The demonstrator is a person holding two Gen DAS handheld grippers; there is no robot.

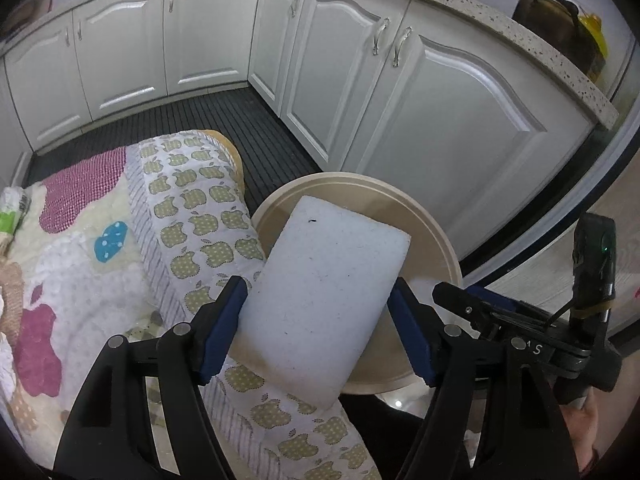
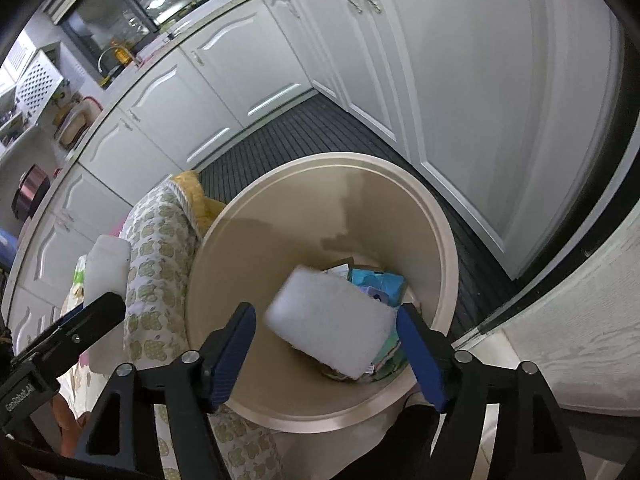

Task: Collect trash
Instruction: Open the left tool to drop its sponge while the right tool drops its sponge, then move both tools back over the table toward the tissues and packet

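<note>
A kitchen floor by white cabinets holds a beige bin (image 2: 420, 216). The right gripper (image 2: 326, 356) stands apart, its foam block (image 2: 332, 322) seemingly dropping inside. The left gripper (image 1: 316, 328) brackets another foam slab (image 1: 320, 300); contact unclear. Light, crushable: take its long edges.

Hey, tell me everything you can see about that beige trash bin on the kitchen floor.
The beige trash bin is round and upright, with a wide flat rim and smooth walls that look like plastic. It stands on the dark ribbed floor mat by the white cabinets. An apple-patterned quilt lies against its left side. Inside are teal packets and paper scraps, with a blurred white foam block over them.
</note>
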